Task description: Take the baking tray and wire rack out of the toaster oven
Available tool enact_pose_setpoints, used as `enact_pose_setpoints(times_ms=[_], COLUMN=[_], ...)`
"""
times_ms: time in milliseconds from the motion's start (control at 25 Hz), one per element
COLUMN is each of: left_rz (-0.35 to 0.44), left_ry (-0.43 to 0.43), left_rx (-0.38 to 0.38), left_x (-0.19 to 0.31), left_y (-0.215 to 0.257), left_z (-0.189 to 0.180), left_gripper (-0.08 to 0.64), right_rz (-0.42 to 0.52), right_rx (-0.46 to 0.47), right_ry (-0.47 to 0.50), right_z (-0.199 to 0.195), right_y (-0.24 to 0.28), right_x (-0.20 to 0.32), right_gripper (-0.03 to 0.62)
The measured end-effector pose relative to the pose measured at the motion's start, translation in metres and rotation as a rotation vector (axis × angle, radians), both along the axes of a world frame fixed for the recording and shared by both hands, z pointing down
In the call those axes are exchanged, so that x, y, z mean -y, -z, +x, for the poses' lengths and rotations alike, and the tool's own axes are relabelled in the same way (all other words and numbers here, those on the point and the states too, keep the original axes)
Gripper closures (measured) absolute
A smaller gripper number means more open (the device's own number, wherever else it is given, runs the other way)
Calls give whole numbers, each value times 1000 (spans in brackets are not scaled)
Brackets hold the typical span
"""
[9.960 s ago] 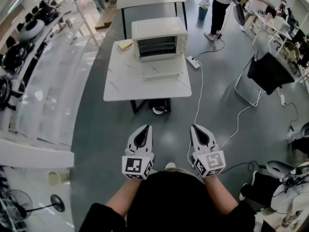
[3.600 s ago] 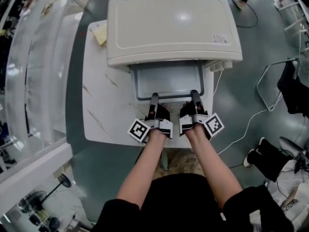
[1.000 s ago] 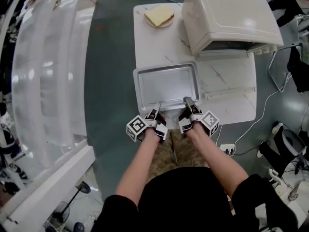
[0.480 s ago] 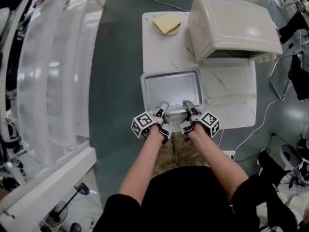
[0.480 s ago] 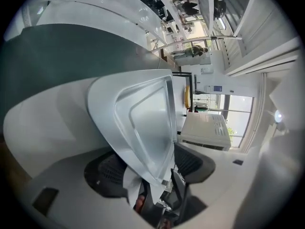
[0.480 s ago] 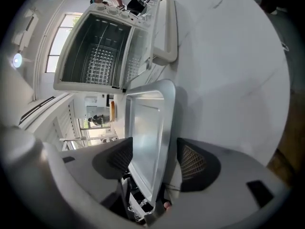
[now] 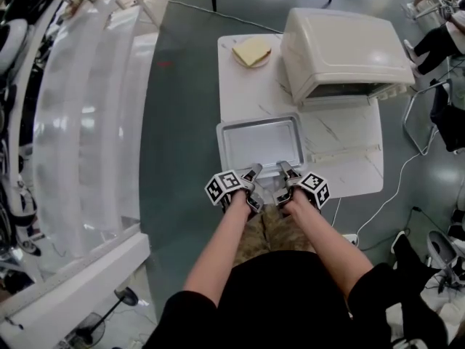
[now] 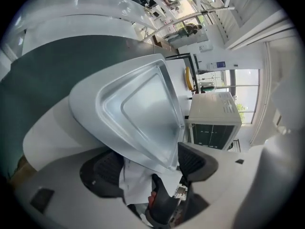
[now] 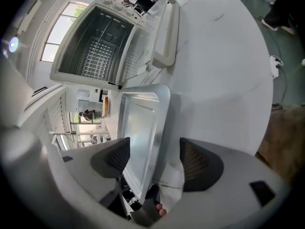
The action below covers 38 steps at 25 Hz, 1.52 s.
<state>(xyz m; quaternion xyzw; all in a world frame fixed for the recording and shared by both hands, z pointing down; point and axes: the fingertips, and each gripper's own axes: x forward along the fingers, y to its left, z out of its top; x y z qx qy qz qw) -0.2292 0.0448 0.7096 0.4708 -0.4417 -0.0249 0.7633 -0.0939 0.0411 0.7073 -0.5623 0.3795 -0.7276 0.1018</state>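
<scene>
The silver baking tray (image 7: pixel 261 140) lies flat on the white table (image 7: pixel 243 86), left of the cream toaster oven (image 7: pixel 345 49). My left gripper (image 7: pixel 252 173) and right gripper (image 7: pixel 284 170) sit at the tray's near rim. Both have just been opening. In the left gripper view the tray (image 8: pixel 138 113) has its rim between the spread jaws of the left gripper (image 8: pixel 147 163), untouched by the pads. It is the same for the right gripper (image 9: pixel 157 159) and the tray (image 9: pixel 143 137). The wire rack (image 9: pixel 97 56) sits inside the open oven.
The oven door (image 7: pixel 341 133) hangs open over the table to the right of the tray. A yellow slab on a small plate (image 7: pixel 252 51) sits at the table's far left corner. A glossy white counter (image 7: pixel 87 122) runs along the left. A chair (image 7: pixel 436 115) and cables are on the right.
Both grippers held the tray's near rim shut a second ago; their jaws have spread apart and the tray now rests on the table. The hands have barely shifted.
</scene>
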Motion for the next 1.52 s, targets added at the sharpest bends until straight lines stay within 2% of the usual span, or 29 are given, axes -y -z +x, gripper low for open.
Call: enact_pose_setpoints(times_ms=[120,280,480,600,680,840,920,960,1000,1040,1160,1240,1360,1520], left_rz=[-20,-29,26,107,170,365,450,486,525,568,678,733,796,888], left_ry=[-62,-84,-134,-160,-146,-121,-120,-109,-90,-63,28,69,92,42], left_rx=[51,60,70,72,62,45,43,37,21,-8,-113,-155,-195,-162], left_x=[-7,-16,-19,-18,-16,-11,-14,-16,-18,-20,-23,-27,-33,-34], left_y=[-1,1,18,43,63,117,143,155,168,182,223,245,266,289], left_z=[2,4,7,8,5,-1,-2,-4,-6,-8,-7,-1,12,48], left_gripper=[198,195,195,196,196,199,233,266,337,403,487,529,541,541], right_rz=[-4,-11,12,88,157,304,364,392,421,451,543,602,692,774], right_rx=[-14,-36,-34,-46,-74,-171,-222,-242,-257,-270,-308,-345,-437,-519], right_ry=[17,42,80,127,174,287,323,332,337,338,327,339,414,480], right_z=[1,3,-1,1,3,11,19,22,24,25,33,40,48,76], right_y=[0,3,19,47,71,125,151,163,175,187,229,255,283,300], right_x=[-2,-4,-6,-3,0,-3,-11,-17,-22,-26,-34,-39,-45,-45], right_gripper=[268,268,267,267,267,270,307,349,402,442,548,560,568,568])
